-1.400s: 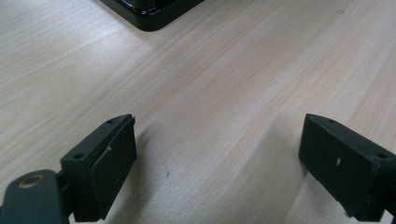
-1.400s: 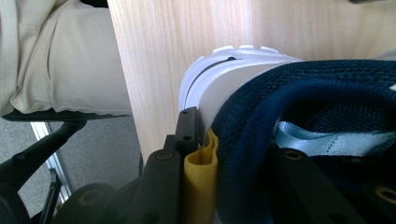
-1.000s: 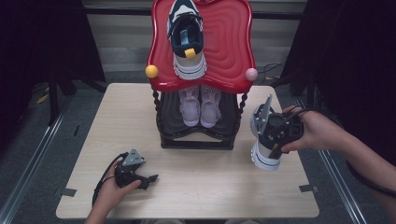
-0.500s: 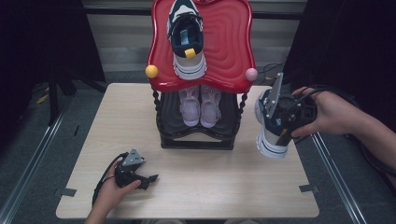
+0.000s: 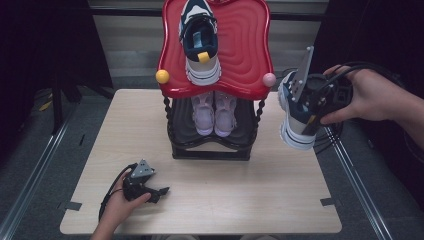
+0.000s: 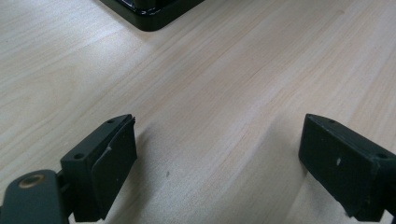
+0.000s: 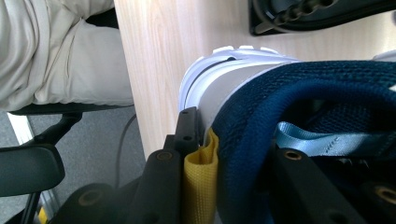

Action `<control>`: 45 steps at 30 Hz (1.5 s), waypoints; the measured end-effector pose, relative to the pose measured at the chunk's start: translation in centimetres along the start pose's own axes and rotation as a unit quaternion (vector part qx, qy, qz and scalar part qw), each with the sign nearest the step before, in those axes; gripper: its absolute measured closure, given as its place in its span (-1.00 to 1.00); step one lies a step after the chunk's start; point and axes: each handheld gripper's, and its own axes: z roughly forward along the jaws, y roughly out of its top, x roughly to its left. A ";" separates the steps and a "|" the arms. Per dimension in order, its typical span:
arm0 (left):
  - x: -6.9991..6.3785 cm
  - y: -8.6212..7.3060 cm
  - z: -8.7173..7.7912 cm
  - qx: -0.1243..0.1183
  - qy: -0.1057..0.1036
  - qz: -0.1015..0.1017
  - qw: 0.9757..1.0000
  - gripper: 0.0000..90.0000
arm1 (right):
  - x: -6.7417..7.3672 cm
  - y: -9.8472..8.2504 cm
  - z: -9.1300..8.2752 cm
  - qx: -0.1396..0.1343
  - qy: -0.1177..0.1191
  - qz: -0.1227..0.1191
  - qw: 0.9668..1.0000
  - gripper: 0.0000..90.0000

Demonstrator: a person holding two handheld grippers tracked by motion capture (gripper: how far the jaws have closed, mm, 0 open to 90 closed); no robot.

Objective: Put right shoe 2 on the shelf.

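Observation:
A navy and white sneaker [image 5: 296, 122] hangs in the air to the right of the red shoe rack [image 5: 240, 45], toe pointing down. My right gripper [image 5: 312, 100] is shut on its heel collar. In the right gripper view the jaws of that gripper [image 7: 233, 140] pinch the navy collar and yellow pull tab of the sneaker [image 7: 299, 93]. A matching sneaker [image 5: 200, 40] lies on the rack's top shelf. A pink pair [image 5: 215, 112] stands on the lower shelf. My left gripper [image 5: 155, 192] rests on the table [image 5: 250, 200] at the front left, open [image 6: 217, 158], with bare wood between its jaws.
A yellow knob [image 5: 162, 76] and a pink knob [image 5: 269, 79] stick out at the top shelf's front corners. The rack's black base [image 6: 149, 11] lies ahead of the left gripper. Beige-trousered legs [image 7: 60, 51] and a chair arm [image 7: 28, 172] sit past the table edge.
My right gripper has risen with the sneaker, from low beside the rack's lower shelf to near the height of the top shelf. The left gripper has stayed put.

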 end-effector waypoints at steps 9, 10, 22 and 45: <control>0.0 0.0 0.0 0.001 0.000 0.000 1.000 -0.76 | -0.6 0.5 -2.9 0.010 -0.014 0.003 1.000 0.59; 0.0 0.0 0.0 0.001 0.000 -0.001 1.000 -0.76 | -0.7 0.5 -3.4 0.004 -0.017 0.002 1.000 0.59; 0.0 0.0 0.0 0.001 0.001 0.000 1.000 -0.76 | -1.1 1.9 -7.2 0.009 -0.059 0.006 0.998 0.59; 0.0 0.0 0.0 0.000 0.001 0.000 1.000 -0.76 | -2.1 10.1 -10.4 -0.013 -0.153 -0.022 0.988 0.59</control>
